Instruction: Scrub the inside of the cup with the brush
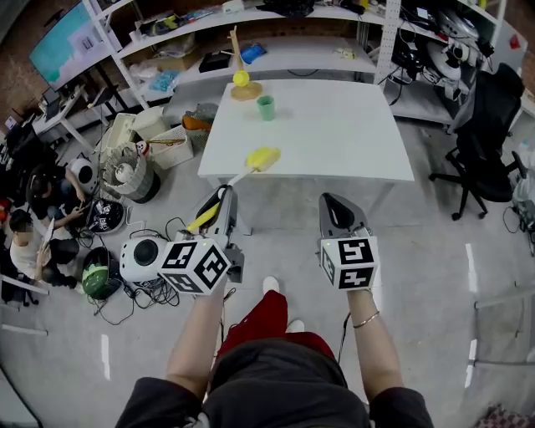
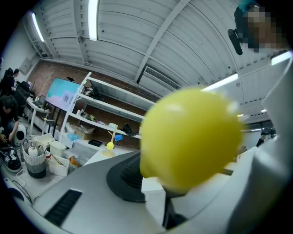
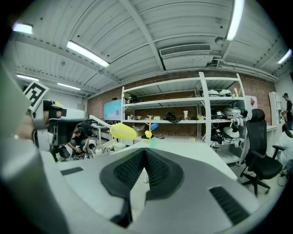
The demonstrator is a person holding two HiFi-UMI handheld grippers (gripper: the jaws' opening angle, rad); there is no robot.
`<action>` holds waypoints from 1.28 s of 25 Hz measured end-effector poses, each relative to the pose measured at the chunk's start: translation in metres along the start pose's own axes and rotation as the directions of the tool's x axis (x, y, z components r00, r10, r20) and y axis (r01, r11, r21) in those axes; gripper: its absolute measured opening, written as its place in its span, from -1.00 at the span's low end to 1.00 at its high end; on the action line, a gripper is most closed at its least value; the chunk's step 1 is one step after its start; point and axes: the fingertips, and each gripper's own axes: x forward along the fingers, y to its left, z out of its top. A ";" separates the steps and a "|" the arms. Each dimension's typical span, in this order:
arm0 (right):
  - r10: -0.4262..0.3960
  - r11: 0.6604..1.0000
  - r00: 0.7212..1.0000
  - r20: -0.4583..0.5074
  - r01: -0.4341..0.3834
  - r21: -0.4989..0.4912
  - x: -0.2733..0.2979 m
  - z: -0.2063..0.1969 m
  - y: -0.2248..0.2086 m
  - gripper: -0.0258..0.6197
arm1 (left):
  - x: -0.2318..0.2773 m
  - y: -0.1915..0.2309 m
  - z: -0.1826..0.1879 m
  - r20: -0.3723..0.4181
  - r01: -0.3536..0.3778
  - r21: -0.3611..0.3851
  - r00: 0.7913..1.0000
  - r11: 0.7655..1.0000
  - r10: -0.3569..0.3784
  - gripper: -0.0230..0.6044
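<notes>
The brush is being gripped by its yellow handle in the left tongs, whose jaws are clamping shut on it. Its white shaft is running forward and to the right from those jaws, and its yellow head is hanging over the near edge of the table. In the left gripper view that yellow mass is filling most of the space just ahead of the jaws.

The right tongs are being held level with the left ones, to their right and well apart from them. Their jaws are pressing together with nothing between them. Both tongs are hovering over the floor, short of the table's near edge.

Farther ahead, the green cup is standing upright on the table, beyond the brush head and clear of it, between the lines of the two tongs. Just past the cup, slightly to its left, a wooden stand is resting near the table's far edge with a yellow item hanging on it.

Beyond the table, white shelving is holding assorted gear. Off to the right of the right tongs a black office chair is sitting on the floor.
</notes>
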 end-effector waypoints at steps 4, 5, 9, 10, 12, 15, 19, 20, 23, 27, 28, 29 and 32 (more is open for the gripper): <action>0.037 0.999 0.999 0.002 -0.037 0.010 0.026 0.004 0.006 -0.86 | 0.012 0.015 -0.003 -0.011 -0.019 -0.008 1.000 1.000 0.019 -0.78; 0.046 0.999 0.999 0.001 -0.046 0.012 0.034 0.005 0.008 -0.86 | 0.015 0.021 -0.004 -0.012 -0.025 -0.012 1.000 1.000 0.025 -0.78; 0.068 0.998 0.997 -0.032 -0.067 0.003 0.068 0.002 0.009 -0.86 | 0.033 0.042 -0.009 -0.015 -0.051 -0.031 0.999 0.998 0.051 -0.78; 0.071 0.997 0.997 -0.042 -0.071 0.004 0.076 0.000 0.009 -0.86 | 0.037 0.048 -0.011 -0.014 -0.057 -0.036 0.998 0.998 0.057 -0.78; 0.079 0.997 0.995 -0.055 -0.078 0.012 0.093 -0.004 0.008 -0.86 | 0.047 0.061 -0.014 -0.013 -0.069 -0.048 0.998 0.996 0.068 -0.78; 0.098 0.995 0.993 -0.071 -0.096 0.021 0.120 -0.006 0.010 -0.86 | 0.063 0.083 -0.018 -0.019 -0.087 -0.067 0.996 0.994 0.086 -0.78; 0.114 0.993 0.989 -0.089 -0.113 0.021 0.159 -0.006 0.012 -0.86 | 0.086 0.115 -0.018 -0.025 -0.104 -0.084 0.994 0.991 0.103 -0.78; 0.116 0.993 0.989 -0.092 -0.115 0.023 0.171 -0.005 0.012 -0.86 | 0.092 0.123 -0.017 -0.025 -0.107 -0.087 0.994 0.990 0.106 -0.78; 0.125 0.992 0.987 -0.099 -0.122 0.031 0.203 -0.001 0.012 -0.86 | 0.114 0.145 -0.015 -0.029 -0.110 -0.090 0.994 0.990 0.108 -0.78; 0.132 0.991 0.985 -0.111 -0.128 0.044 0.246 0.005 0.013 -0.86 | 0.142 0.172 -0.009 -0.039 -0.103 -0.095 0.994 0.990 0.099 -0.78; 0.131 0.991 0.984 -0.118 -0.126 0.047 0.257 0.005 0.014 -0.86 | 0.149 0.179 -0.008 -0.040 -0.099 -0.102 0.995 0.990 0.095 -0.78; 0.130 0.991 0.984 -0.125 -0.124 0.054 0.267 0.005 0.014 -0.86 | 0.155 0.185 -0.007 -0.043 -0.095 -0.110 0.995 0.989 0.091 -0.78; 0.125 0.990 0.982 -0.143 -0.115 0.078 0.294 0.002 0.016 -0.86 | 0.171 0.203 -0.008 -0.055 -0.093 -0.126 0.995 0.988 0.087 -0.78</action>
